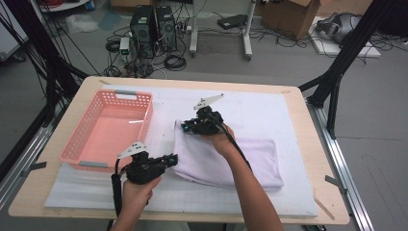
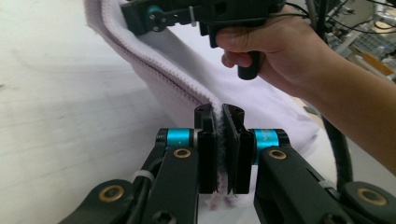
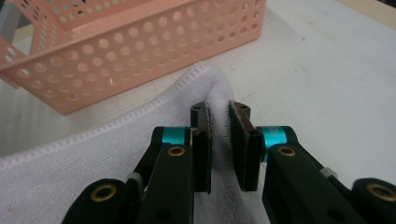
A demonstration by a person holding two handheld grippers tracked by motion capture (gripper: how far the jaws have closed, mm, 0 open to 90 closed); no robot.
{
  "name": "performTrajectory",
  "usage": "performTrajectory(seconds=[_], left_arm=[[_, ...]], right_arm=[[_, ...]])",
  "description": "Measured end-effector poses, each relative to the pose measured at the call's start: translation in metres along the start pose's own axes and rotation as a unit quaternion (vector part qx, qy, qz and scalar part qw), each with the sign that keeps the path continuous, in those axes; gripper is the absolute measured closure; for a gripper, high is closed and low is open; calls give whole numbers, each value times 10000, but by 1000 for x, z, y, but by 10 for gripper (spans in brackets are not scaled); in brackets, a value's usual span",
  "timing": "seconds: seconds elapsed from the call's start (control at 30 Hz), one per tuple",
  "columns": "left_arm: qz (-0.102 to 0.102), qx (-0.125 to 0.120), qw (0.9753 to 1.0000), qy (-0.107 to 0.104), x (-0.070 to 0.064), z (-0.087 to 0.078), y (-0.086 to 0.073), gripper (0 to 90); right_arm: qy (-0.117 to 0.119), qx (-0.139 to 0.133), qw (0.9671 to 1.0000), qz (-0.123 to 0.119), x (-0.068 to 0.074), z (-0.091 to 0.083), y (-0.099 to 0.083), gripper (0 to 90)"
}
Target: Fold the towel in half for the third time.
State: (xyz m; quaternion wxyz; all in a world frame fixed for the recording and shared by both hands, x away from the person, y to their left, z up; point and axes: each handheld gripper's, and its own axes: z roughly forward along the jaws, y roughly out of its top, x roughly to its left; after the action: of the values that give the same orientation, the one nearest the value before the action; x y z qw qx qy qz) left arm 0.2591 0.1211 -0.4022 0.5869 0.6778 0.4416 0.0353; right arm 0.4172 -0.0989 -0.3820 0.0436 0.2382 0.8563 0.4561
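Soft terry towel [image 1: 231, 154], perforated plastic basket [image 1: 110, 130]

The place was a lab or test workshop: two computer towers [image 1: 154, 30] stood on the grey floor among tangled cables [image 1: 174, 61], beside cardboard boxes [image 1: 291, 15], with black frame struts [image 1: 339, 62] flanking the wooden table [image 1: 72, 113].

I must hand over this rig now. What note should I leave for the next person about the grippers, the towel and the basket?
Left gripper: shut on the towel at its near left corner.
Right gripper: jaws clamp the towel's far left corner.
The towel lies folded on the white mat, right of the pink basket, which has nothing in it.
Done: both left corners are gripped.
Left: probably another fold or a lift into the basket; not yet begun.
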Motion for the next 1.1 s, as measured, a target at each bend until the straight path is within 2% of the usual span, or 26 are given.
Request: performTrajectory(seconds=[0.2,0.5,0.8,0.97,1.1], left_arm=[[75,129,9997,-193,-12,21,9,843],[385,386,9972,-507,-47,66,20,841],[567,638,9940,-688,-72,107,18,837],[606,756,9925,-745,-81,126,14,832],[662,768,9918,-778,-86,135,13,802]], right_arm=[[-90,-93,9999,22,-7,-21,-2,798],[-304,-320,9990,17,-19,-66,-13,797],[-608,-366,9972,255,-34,-109,-43,795],[-800,-339,9954,395,-43,-125,-63,792],[-917,-401,9942,392,-46,-134,-74,792]])
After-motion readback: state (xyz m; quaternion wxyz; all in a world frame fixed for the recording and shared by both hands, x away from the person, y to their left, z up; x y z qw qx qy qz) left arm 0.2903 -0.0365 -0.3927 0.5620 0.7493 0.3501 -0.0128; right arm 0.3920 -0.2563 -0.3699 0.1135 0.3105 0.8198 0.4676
